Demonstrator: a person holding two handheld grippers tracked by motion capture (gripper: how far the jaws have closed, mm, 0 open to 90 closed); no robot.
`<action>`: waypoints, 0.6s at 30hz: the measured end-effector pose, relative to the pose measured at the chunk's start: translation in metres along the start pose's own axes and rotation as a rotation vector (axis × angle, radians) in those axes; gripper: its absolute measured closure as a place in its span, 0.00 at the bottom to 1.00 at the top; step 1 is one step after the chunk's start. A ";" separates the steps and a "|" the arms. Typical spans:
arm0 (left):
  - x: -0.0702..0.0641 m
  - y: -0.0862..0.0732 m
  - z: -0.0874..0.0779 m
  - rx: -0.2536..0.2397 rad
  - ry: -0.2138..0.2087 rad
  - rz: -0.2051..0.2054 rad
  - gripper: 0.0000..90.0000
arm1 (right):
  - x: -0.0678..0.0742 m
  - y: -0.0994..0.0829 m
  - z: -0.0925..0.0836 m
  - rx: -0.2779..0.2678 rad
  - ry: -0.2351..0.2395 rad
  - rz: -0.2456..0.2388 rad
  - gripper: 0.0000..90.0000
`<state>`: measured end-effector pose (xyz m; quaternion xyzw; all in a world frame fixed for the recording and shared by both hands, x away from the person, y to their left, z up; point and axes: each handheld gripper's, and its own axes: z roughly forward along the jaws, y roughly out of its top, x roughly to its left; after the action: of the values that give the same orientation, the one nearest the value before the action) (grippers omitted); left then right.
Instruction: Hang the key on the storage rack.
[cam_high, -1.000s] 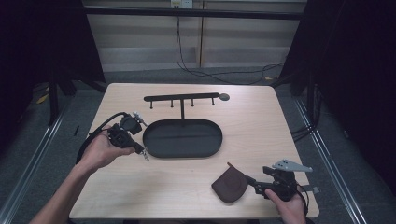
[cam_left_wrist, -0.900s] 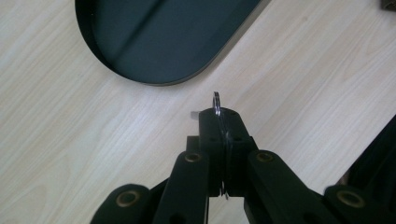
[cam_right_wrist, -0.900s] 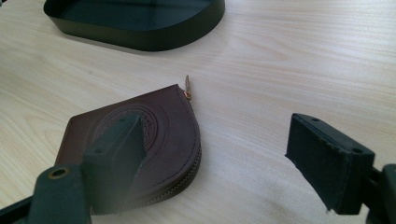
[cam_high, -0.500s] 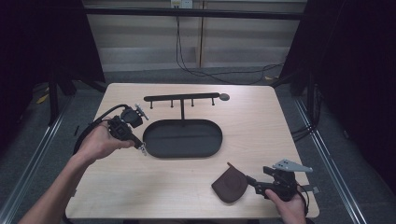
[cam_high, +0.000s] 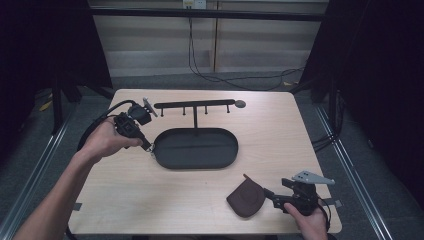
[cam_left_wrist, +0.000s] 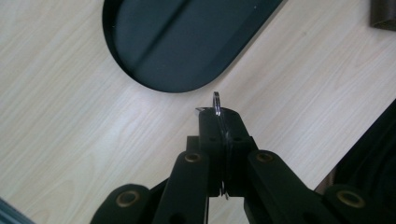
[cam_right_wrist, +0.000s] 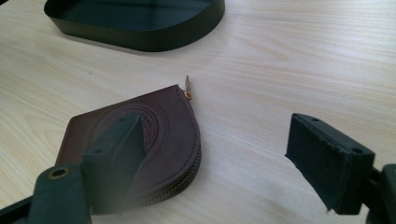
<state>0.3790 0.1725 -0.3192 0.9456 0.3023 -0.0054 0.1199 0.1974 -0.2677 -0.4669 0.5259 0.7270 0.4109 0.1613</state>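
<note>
Wooden table (cam_high: 150, 200): left tool (cam_left_wrist: 218, 116) clamped on metal ring (cam_left_wrist: 216, 101); right tool (cam_right_wrist: 210, 154) apart beside pouch (cam_right_wrist: 159, 135).

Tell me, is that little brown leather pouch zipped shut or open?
Shut, as far as it shows: the brown pouch lies flat, its zipper line closed along the curved edge, the pull at the end.

centre: black oval tray (cam_high: 196, 148) with an upright hook rack (cam_high: 195, 106) blocks a low pass
front right: brown pouch (cam_high: 246, 199) beside right tool (cam_high: 270, 196)
front left: bare table (cam_high: 135, 195), open passage
</note>
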 end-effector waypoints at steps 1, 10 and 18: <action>0.000 0.001 -0.001 -0.003 0.002 -0.006 0.99 | 0.000 0.000 0.000 -0.001 0.000 -0.002 0.21; 0.004 0.015 -0.007 0.018 0.023 -0.012 0.99 | 0.000 0.000 0.000 -0.001 0.003 -0.003 0.21; 0.002 0.031 -0.018 0.023 0.032 0.001 0.99 | 0.000 0.000 0.000 0.000 0.003 0.003 0.21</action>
<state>0.3973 0.1533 -0.2947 0.9471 0.3035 0.0063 0.1041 0.1972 -0.2679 -0.4667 0.5263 0.7266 0.4119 0.1595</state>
